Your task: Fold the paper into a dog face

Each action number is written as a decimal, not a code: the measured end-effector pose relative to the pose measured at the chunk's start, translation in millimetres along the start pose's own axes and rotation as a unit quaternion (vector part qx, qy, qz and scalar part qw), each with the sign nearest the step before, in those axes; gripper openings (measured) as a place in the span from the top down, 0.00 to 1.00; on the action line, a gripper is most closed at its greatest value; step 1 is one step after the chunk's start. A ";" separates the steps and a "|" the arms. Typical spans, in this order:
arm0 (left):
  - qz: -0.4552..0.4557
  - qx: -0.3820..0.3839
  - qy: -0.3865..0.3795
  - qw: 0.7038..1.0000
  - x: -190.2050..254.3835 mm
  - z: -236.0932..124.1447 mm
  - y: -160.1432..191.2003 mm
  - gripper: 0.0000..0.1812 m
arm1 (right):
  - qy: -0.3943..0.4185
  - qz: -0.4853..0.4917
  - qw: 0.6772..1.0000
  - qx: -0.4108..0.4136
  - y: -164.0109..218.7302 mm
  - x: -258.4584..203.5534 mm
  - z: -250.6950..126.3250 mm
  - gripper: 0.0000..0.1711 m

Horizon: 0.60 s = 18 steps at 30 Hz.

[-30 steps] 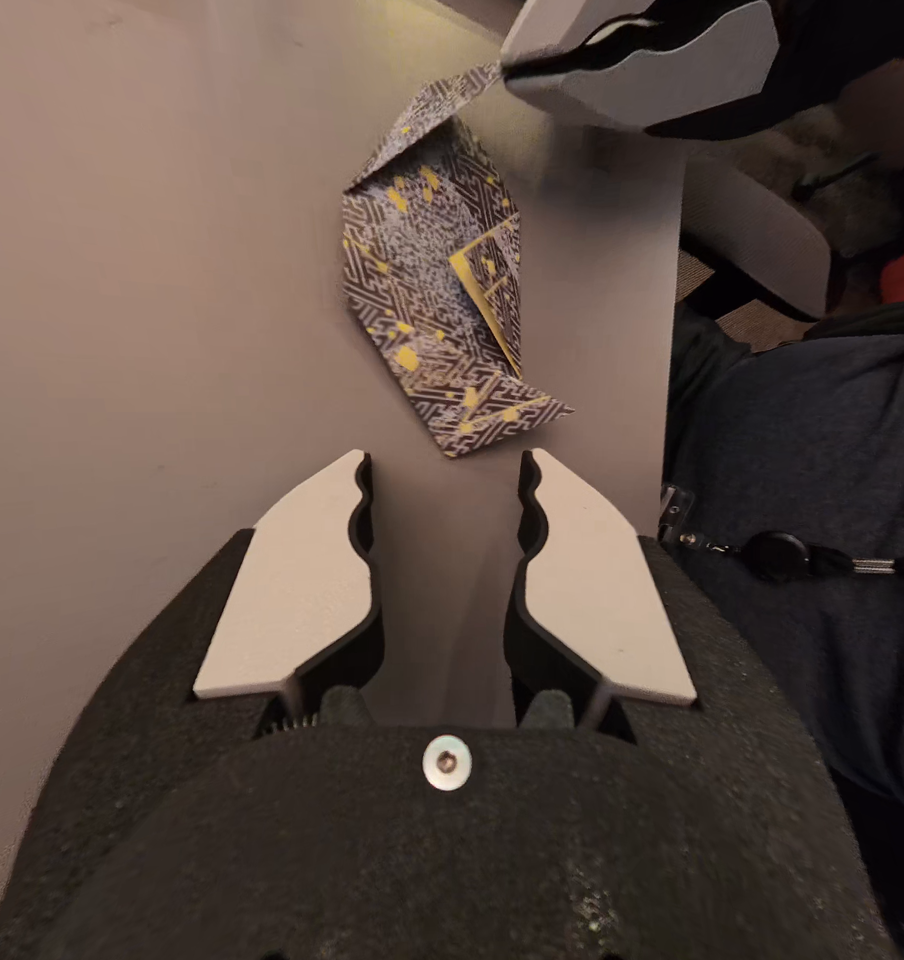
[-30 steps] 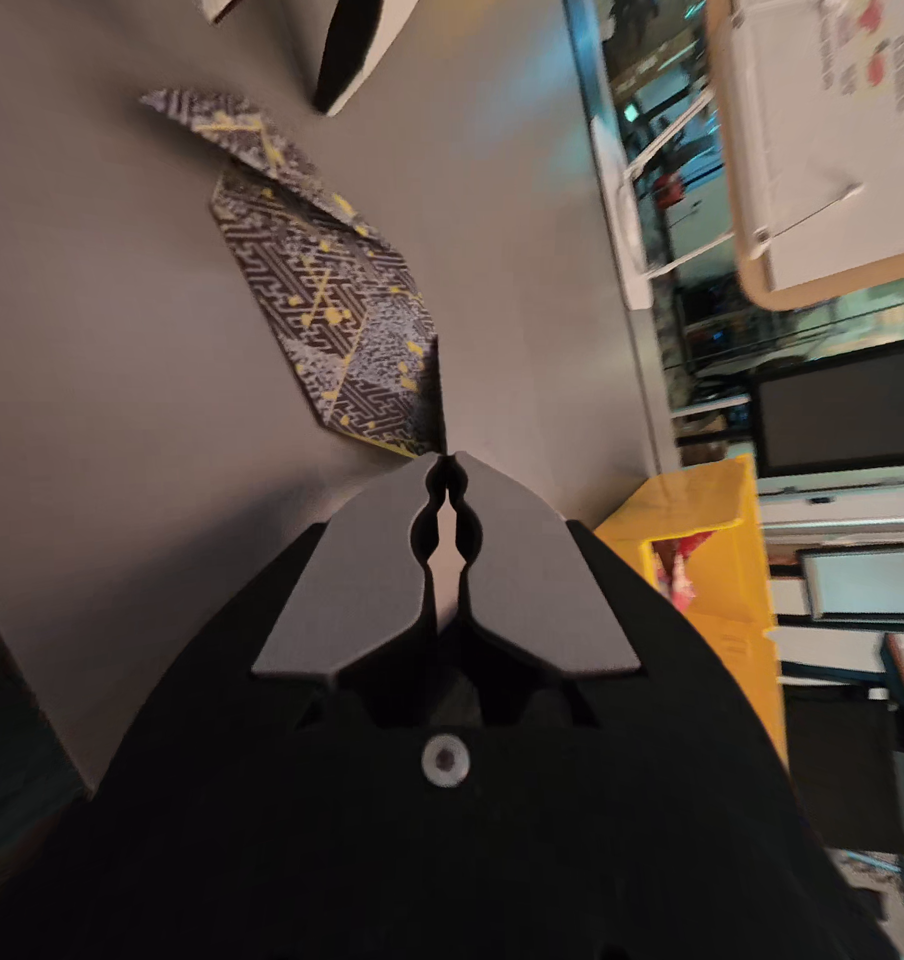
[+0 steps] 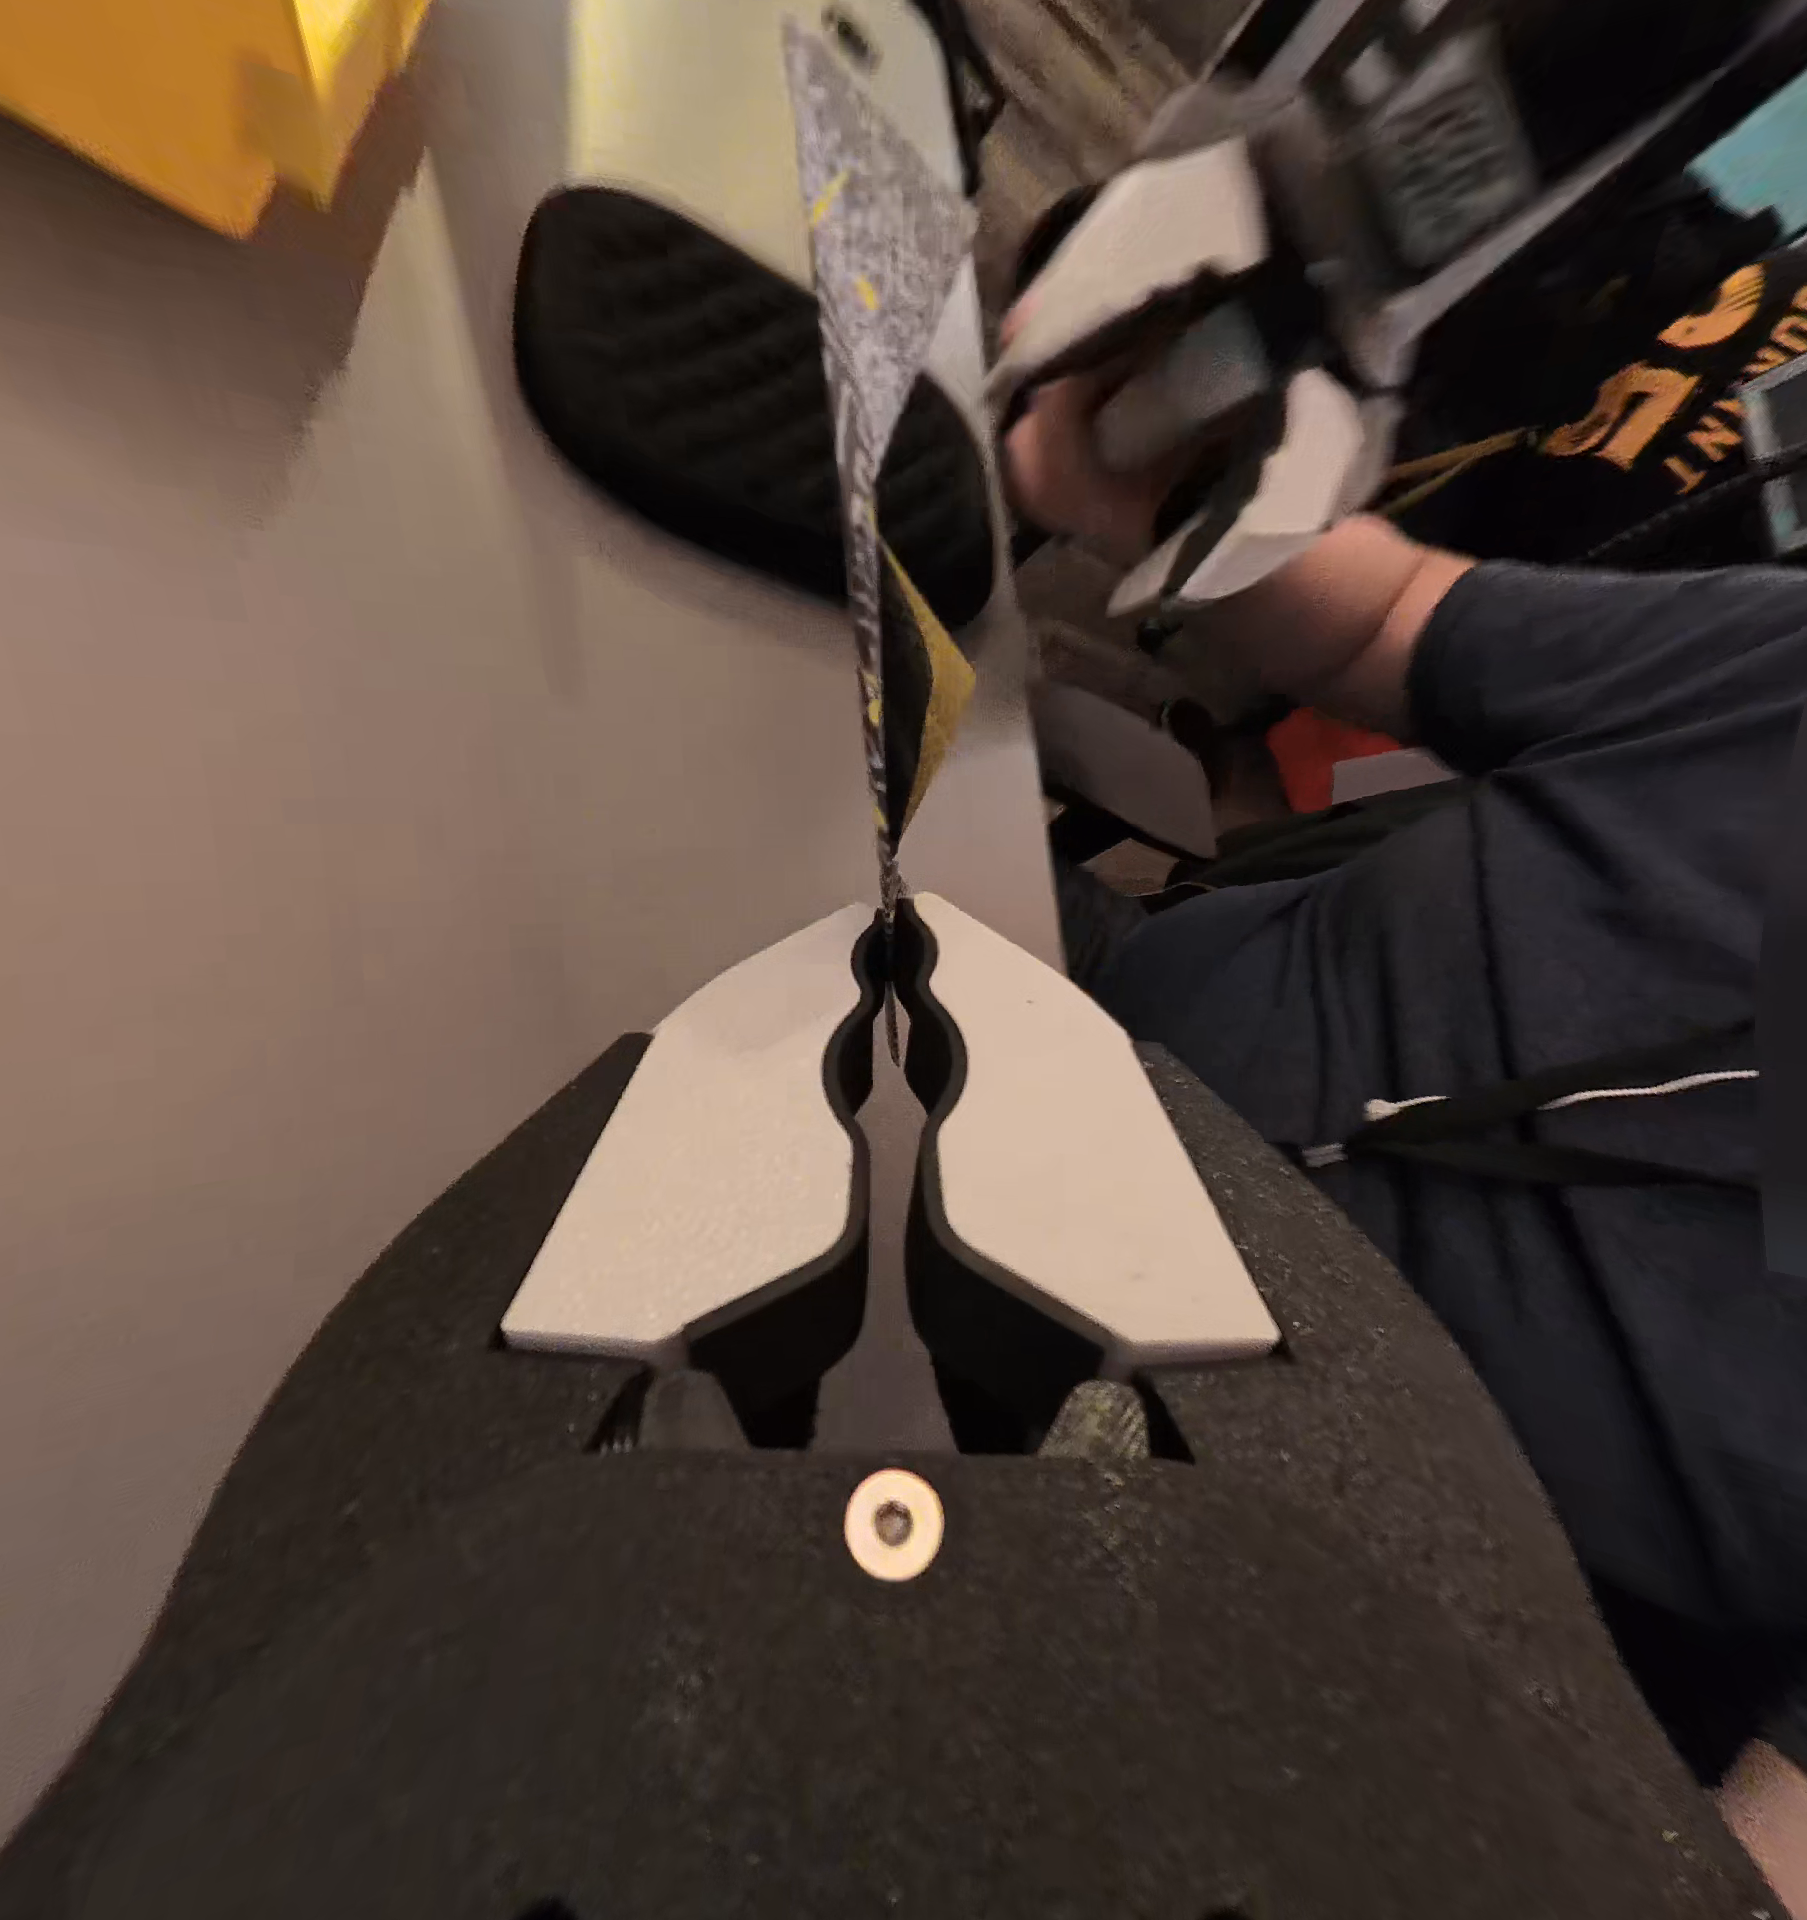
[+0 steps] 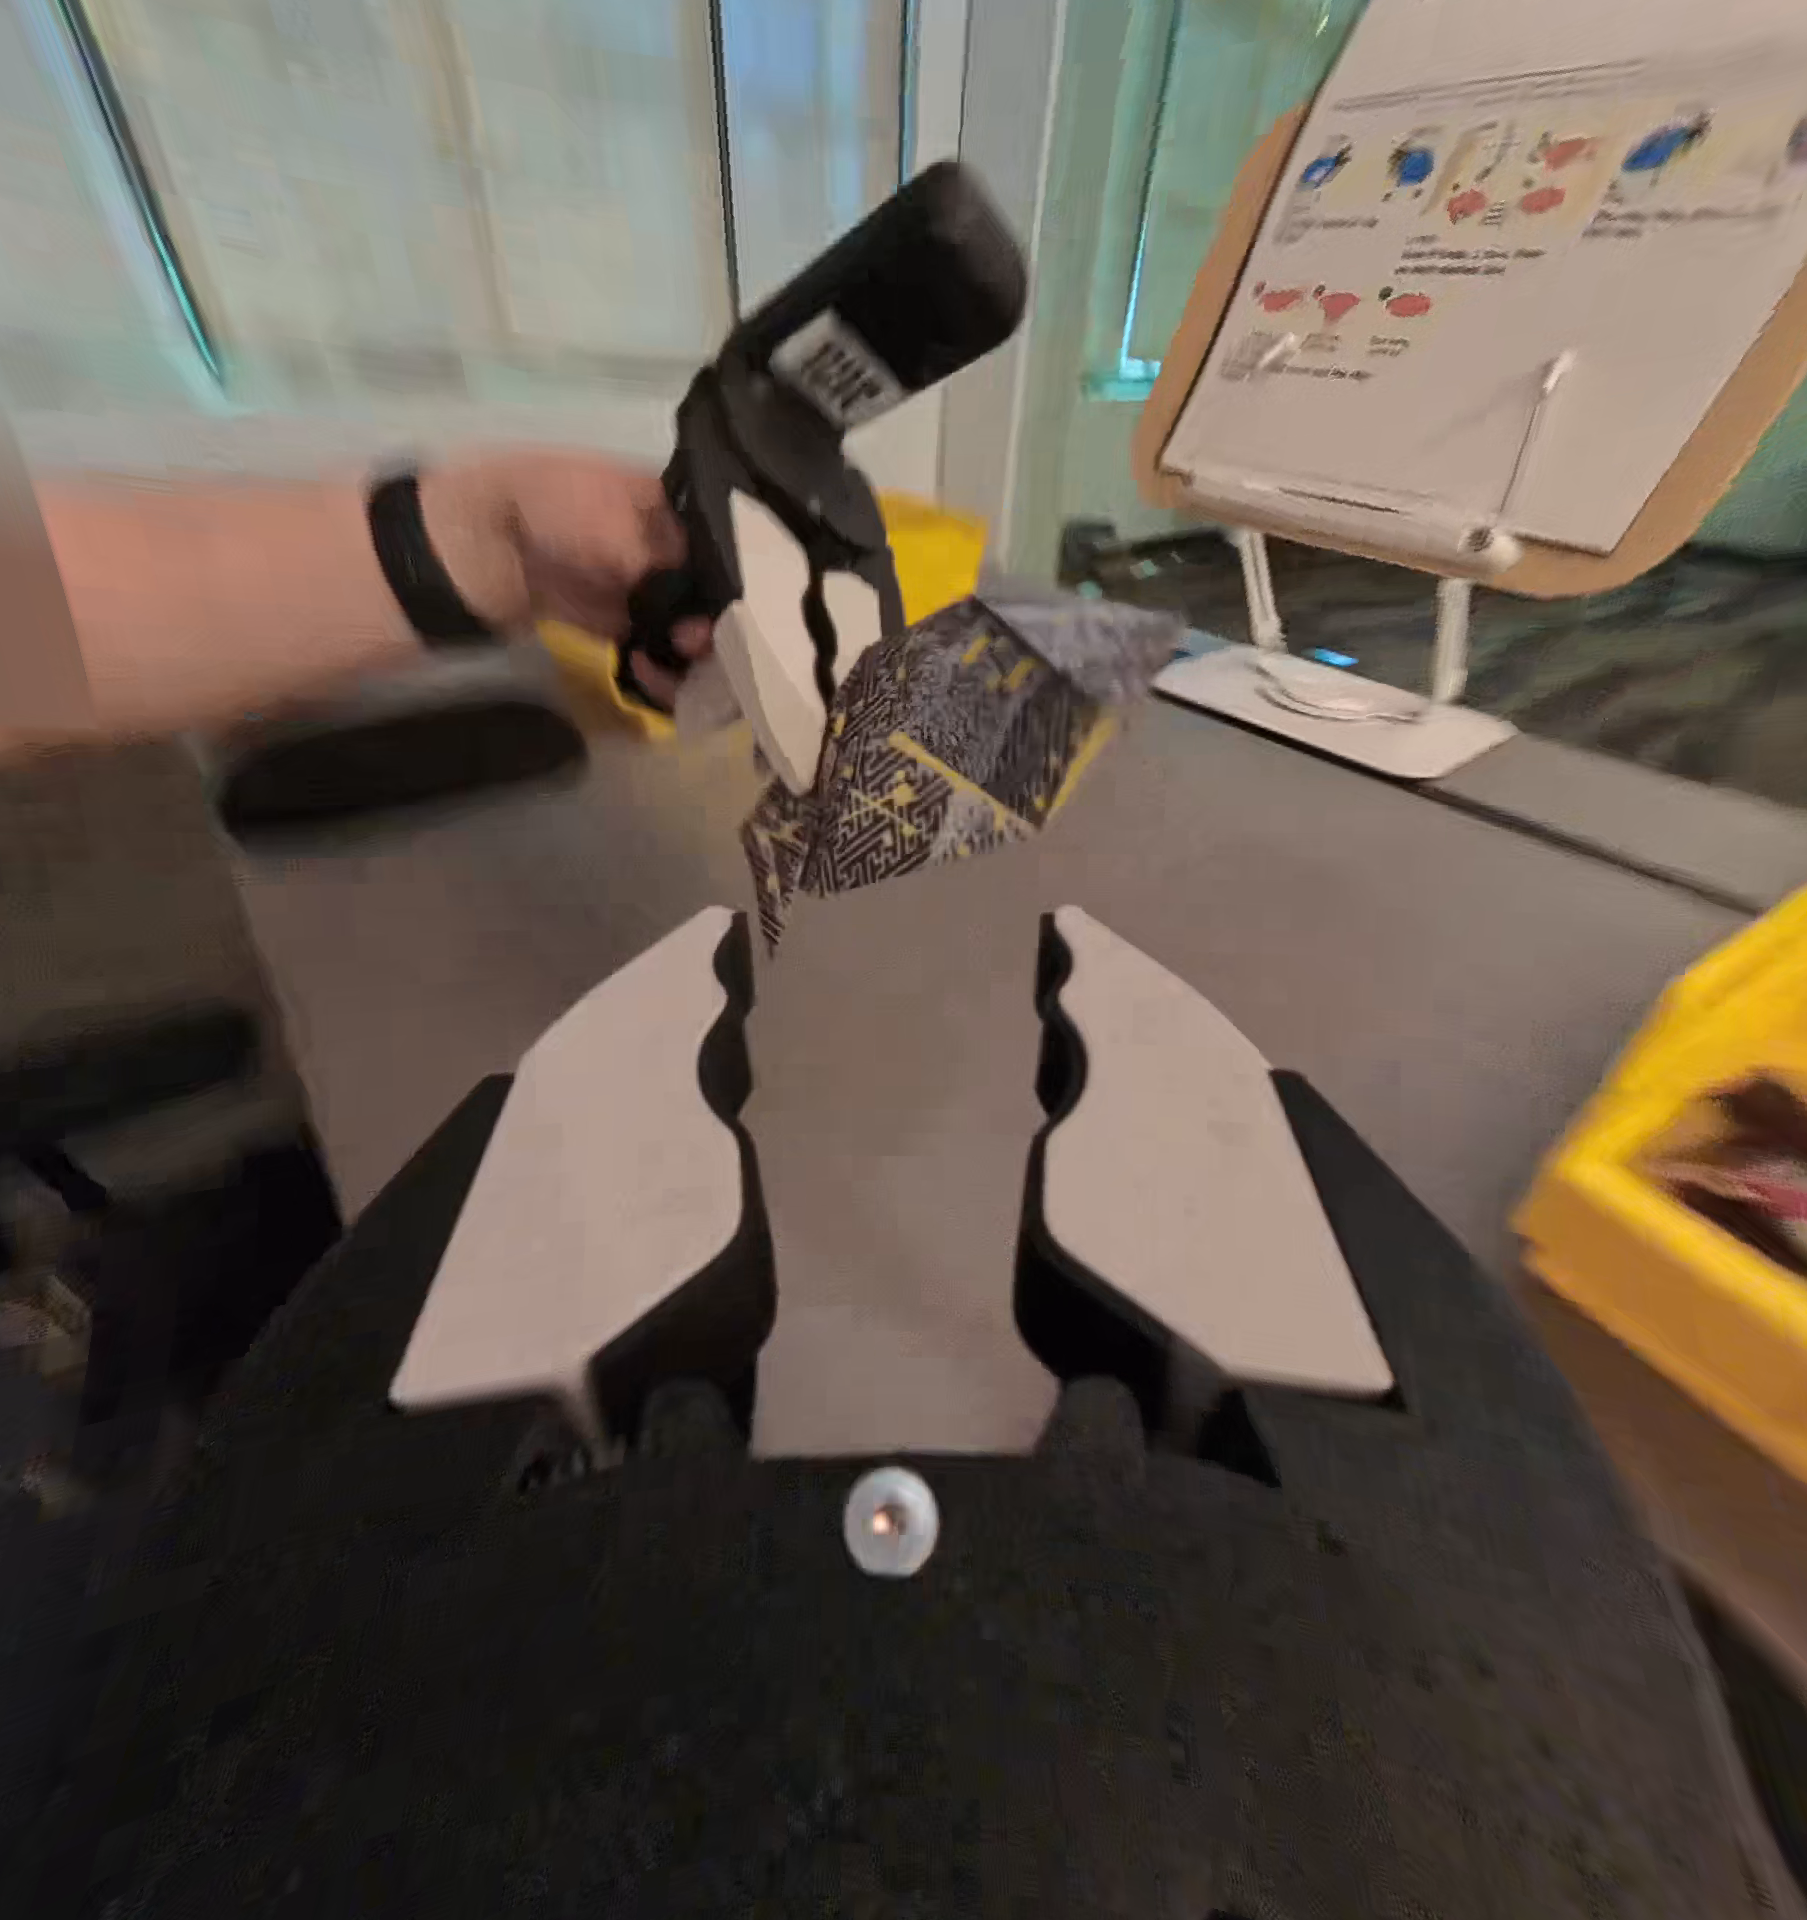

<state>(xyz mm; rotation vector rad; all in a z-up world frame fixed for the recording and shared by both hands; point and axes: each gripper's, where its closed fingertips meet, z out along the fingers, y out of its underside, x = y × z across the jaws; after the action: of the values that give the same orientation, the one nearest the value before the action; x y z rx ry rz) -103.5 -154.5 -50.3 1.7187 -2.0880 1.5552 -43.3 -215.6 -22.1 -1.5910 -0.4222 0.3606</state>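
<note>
I have the paper (image 3: 883, 312) pinched by one corner in my left gripper (image 3: 891, 920), its fingers (image 3: 733, 1132) clenched on the tip, and the folded piece hangs in the air above the counter (image 3: 203, 831). From the left wrist view I see it almost edge-on, the yellow underside peeking out of a loose flap. My right gripper (image 4: 894, 935) is released, fingers (image 4: 608, 1164) spread wide, empty, just short of the paper (image 4: 940, 758) and pointed at its lower corner.

I judge this sheet to be very light and limp: it carries several layers of fold, yet the flaps sit puffed open, so the creases are soft and will spring back if left alone. It should crumple or tear at the corner if I pull the two grips against each other. I would take the second hold on a free corner or along a folded edge, well apart from the left pinch, and close gently on flat layers, not on the bulge.

Around me: a black oval pad (image 4: 400, 758) lies on the counter behind the left gripper (image 4: 774, 665), a clipboard on a stand (image 4: 1501, 312) sits at the far right, and a yellow bin (image 4: 1709, 1195) crowds my right side. The bin is what I would watch when swinging the right arm outward; the counter below the paper is bare.
</note>
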 end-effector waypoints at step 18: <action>0.089 0.060 -0.001 0.994 74.0 -27.4 -65.7 1.00 | -0.240 0.252 0.910 0.224 -99.4 -11.3 54.3 0.99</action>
<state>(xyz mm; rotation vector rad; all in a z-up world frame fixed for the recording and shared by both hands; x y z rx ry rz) -98.0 -182.8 48.3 1.6061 -2.2472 1.7619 -84.0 -168.9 73.3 -1.1266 -0.2609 1.1774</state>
